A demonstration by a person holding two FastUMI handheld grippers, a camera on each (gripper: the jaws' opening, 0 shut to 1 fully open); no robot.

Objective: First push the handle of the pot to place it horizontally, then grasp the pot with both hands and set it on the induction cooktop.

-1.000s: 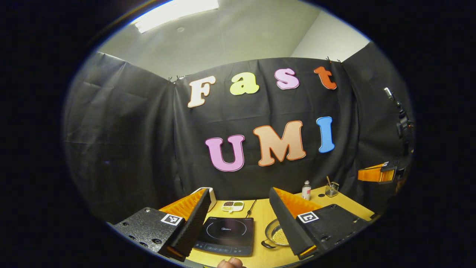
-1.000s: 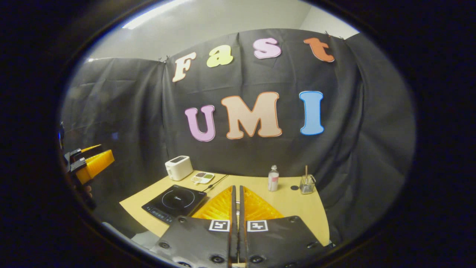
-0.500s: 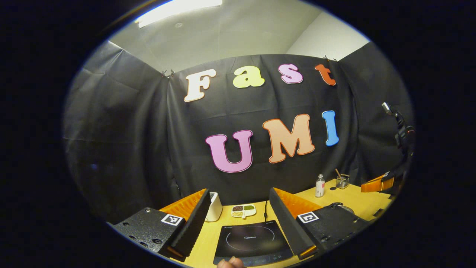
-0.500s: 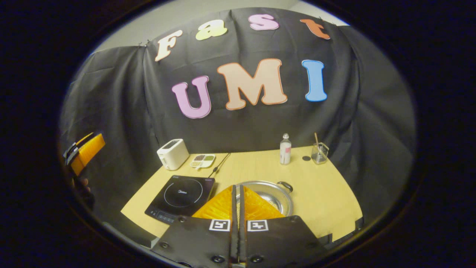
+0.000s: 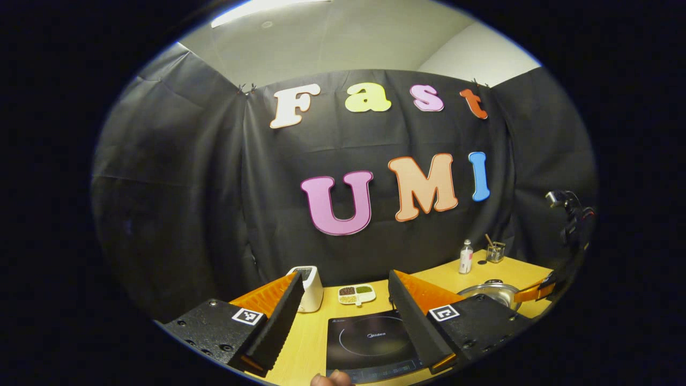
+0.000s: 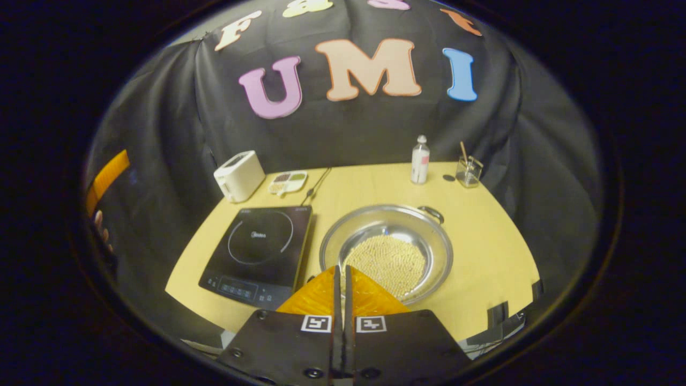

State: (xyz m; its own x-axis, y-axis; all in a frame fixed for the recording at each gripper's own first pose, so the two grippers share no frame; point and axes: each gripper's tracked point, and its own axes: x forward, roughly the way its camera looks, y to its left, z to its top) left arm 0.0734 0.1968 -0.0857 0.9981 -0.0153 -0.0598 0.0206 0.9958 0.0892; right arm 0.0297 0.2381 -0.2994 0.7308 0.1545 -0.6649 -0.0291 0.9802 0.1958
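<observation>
Item: wide, shallow, shiny steel pot [image 6: 387, 252], round, pale beige grains covering its bottom, one small dark loop handle [image 6: 432, 213] at its far rim. It sits on the light wooden table [image 6: 482, 236], just beside the flat, glossy black induction cooktop [image 6: 256, 246], to that cooktop's right.

My right gripper [image 6: 340, 273]: fingers pressed together, empty, above the pot's near rim.

My left gripper [image 5: 343, 300]: wide apart, empty, above the cooktop.

Also: white toaster [image 6: 239, 175], small bottle [image 6: 419, 160].
</observation>
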